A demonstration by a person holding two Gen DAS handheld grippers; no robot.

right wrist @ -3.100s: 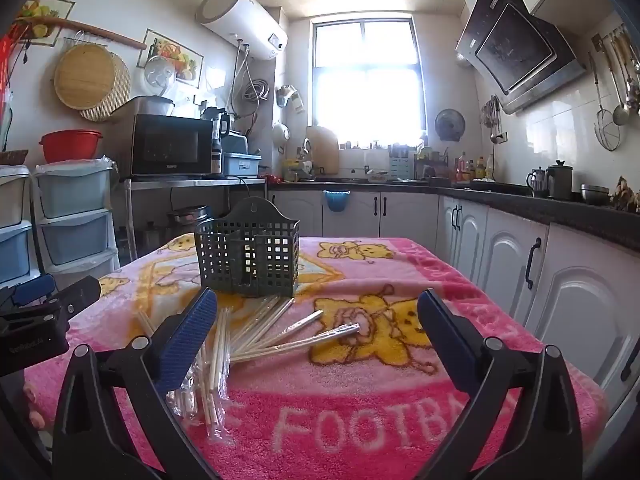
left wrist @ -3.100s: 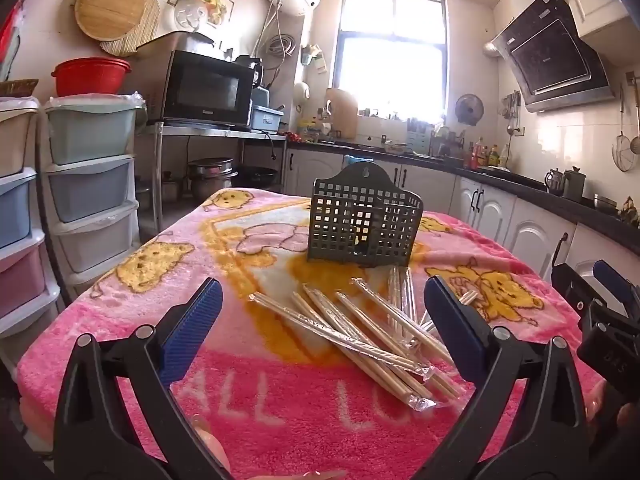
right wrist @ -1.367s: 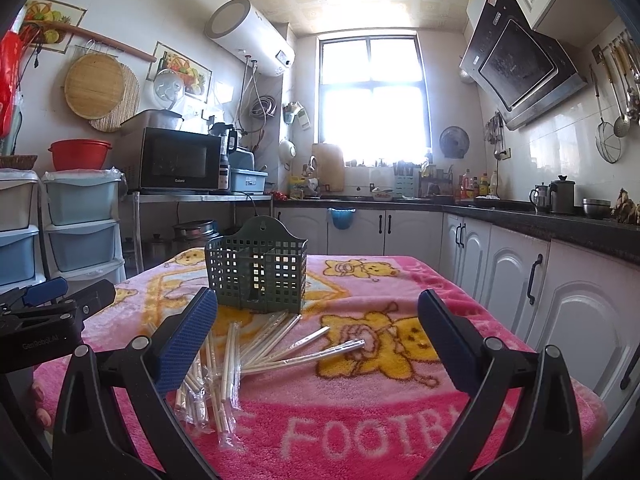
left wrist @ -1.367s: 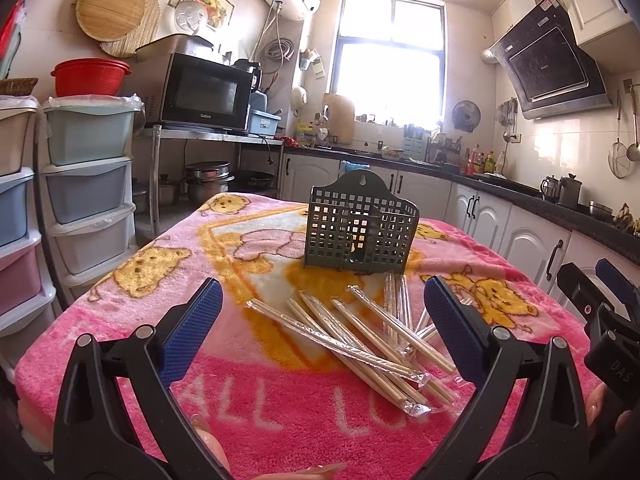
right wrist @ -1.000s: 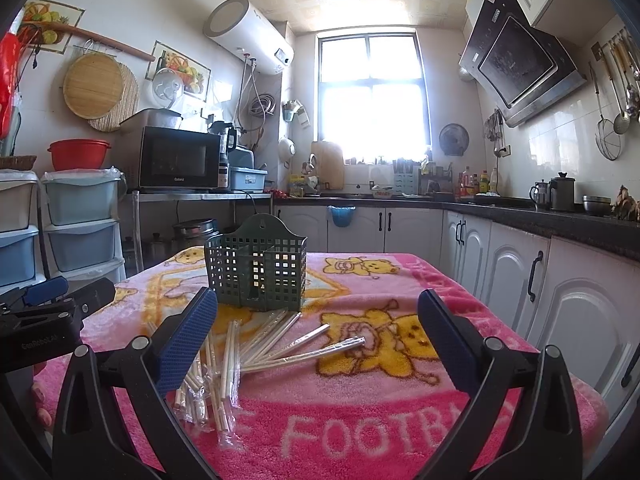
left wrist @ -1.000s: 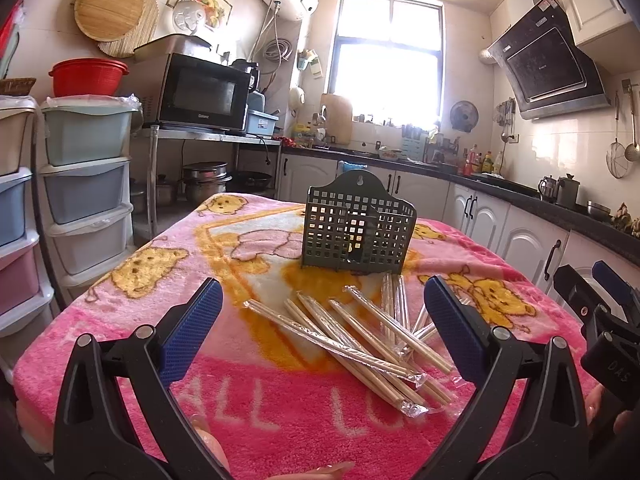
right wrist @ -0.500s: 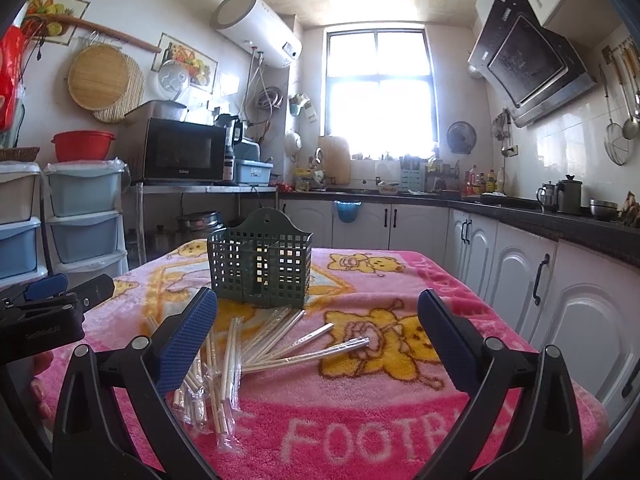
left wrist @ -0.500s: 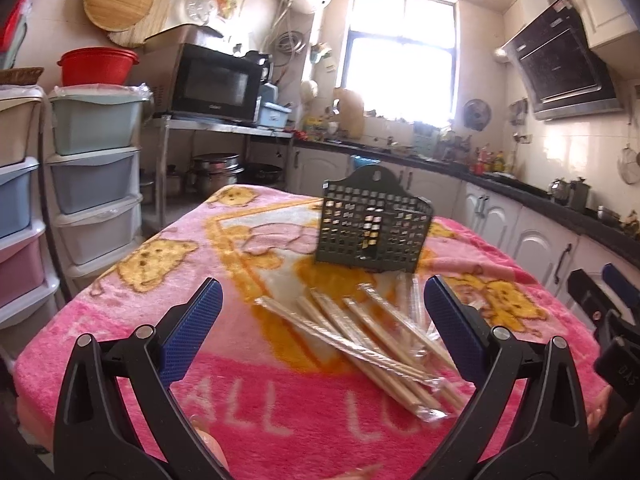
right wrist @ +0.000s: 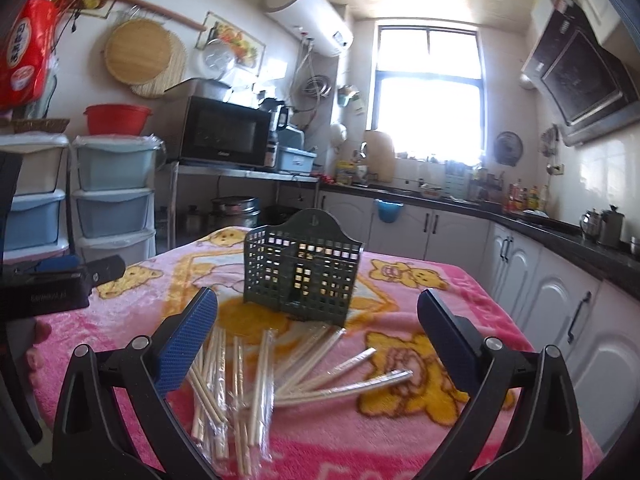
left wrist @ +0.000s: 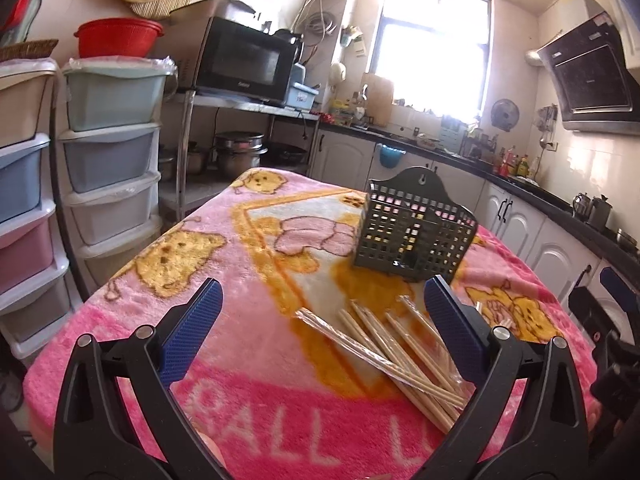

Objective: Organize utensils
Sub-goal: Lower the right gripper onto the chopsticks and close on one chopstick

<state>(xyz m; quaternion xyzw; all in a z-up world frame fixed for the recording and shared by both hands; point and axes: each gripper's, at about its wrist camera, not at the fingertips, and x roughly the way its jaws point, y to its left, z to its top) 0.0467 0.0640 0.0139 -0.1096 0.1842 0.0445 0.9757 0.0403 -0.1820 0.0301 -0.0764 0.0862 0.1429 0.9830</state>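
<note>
Left gripper (left wrist: 322, 306): held low and level over the near edge of the pink blanket (left wrist: 248, 344), pointing toward the basket (left wrist: 414, 236). Its blue-padded jaws stand wide apart, holding nothing.

Right gripper (right wrist: 318, 320): similar pose, level, aimed at the basket (right wrist: 302, 266), jaws spread wide and empty. In the right view the left gripper's black body (right wrist: 52, 288) shows at the left edge; a white label is printed on it, too blurred to read.

Basket: dark green, grid-walled, upright on the blanket, with a hanging hole in its raised back.

Chopsticks (left wrist: 384, 344): pale wooden pairs in clear plastic sleeves, lying scattered flat on the blanket just in front of the basket, outside it. In the right view the chopsticks (right wrist: 260, 376) fan out from the basket's front toward the right gripper, between its jaws.

Writing: large white letters on the blanket in front of the basket read "ALL" (left wrist: 256, 436); the rest is cut off. A red bag (right wrist: 28, 52) high to the basket's left carries white characters, not legible.
</note>
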